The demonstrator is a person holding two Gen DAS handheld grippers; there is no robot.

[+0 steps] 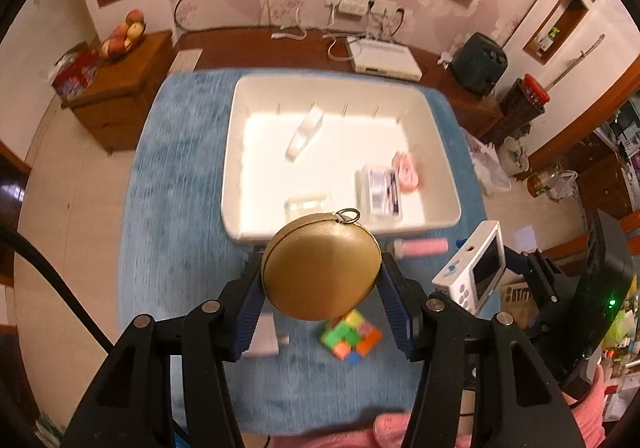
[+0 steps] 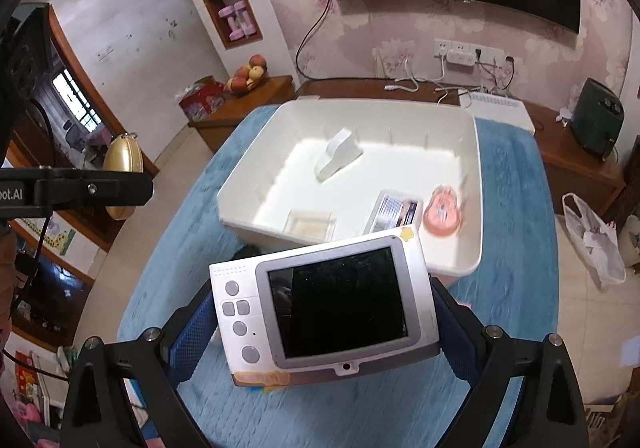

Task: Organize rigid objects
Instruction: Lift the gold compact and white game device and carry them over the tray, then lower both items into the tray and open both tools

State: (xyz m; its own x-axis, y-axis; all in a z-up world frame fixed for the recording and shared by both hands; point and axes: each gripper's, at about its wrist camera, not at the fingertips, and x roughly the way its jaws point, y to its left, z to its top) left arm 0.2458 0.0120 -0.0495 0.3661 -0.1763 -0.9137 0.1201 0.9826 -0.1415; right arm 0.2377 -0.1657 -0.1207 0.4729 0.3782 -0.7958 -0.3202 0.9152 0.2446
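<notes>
My left gripper (image 1: 322, 280) is shut on a round gold compact case (image 1: 320, 266) with a metal ring, held above the blue cloth in front of the white bin (image 1: 240, 152). My right gripper (image 2: 320, 312) is shut on a white handheld device with a dark screen (image 2: 326, 306), held near the bin's (image 2: 474, 208) front edge. The device also shows in the left wrist view (image 1: 474, 274), and the gold case in the right wrist view (image 2: 122, 176). In the bin lie a white holder (image 1: 306, 132), a clear box (image 1: 308, 206), a printed box (image 1: 380, 192) and a pink item (image 1: 408, 170).
A multicoloured puzzle cube (image 1: 352, 336), a white card (image 1: 264, 336) and a pink tube (image 1: 420, 247) lie on the blue cloth (image 1: 176, 208). A wooden cabinet with a fruit bowl (image 1: 122, 36) stands at the left. A low wooden shelf with a white box (image 1: 384, 58) runs behind.
</notes>
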